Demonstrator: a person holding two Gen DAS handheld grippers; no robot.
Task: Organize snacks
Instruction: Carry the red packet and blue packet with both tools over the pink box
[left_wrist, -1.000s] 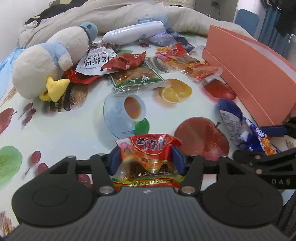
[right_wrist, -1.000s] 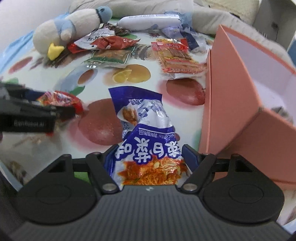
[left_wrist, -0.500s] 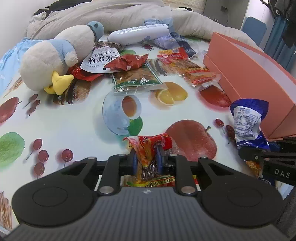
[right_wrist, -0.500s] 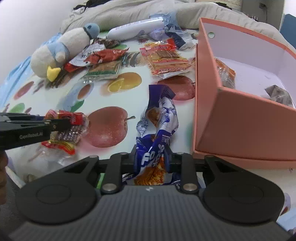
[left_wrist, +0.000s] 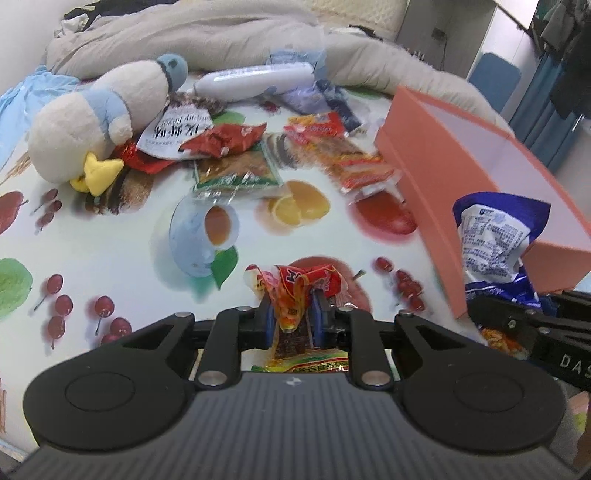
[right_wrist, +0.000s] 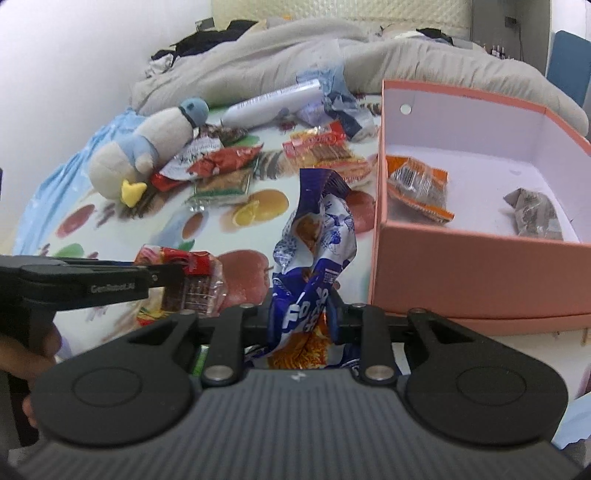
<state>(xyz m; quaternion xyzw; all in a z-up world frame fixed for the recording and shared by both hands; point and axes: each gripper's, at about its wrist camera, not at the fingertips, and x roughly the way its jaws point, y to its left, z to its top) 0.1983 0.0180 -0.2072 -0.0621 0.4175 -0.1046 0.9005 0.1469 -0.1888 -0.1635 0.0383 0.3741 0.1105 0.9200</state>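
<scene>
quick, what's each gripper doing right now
left gripper: shut on the red snack packet.
right gripper: shut on the blue noodle packet.

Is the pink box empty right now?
No, the right wrist view shows the pink box already holding an orange snack packet and a grey wrapper on its white floor.

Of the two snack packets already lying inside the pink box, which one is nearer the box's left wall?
The orange crinkled foil packet: it lies against the pink cardboard box's left wall, while the grey crumpled packet sits further right.
</scene>
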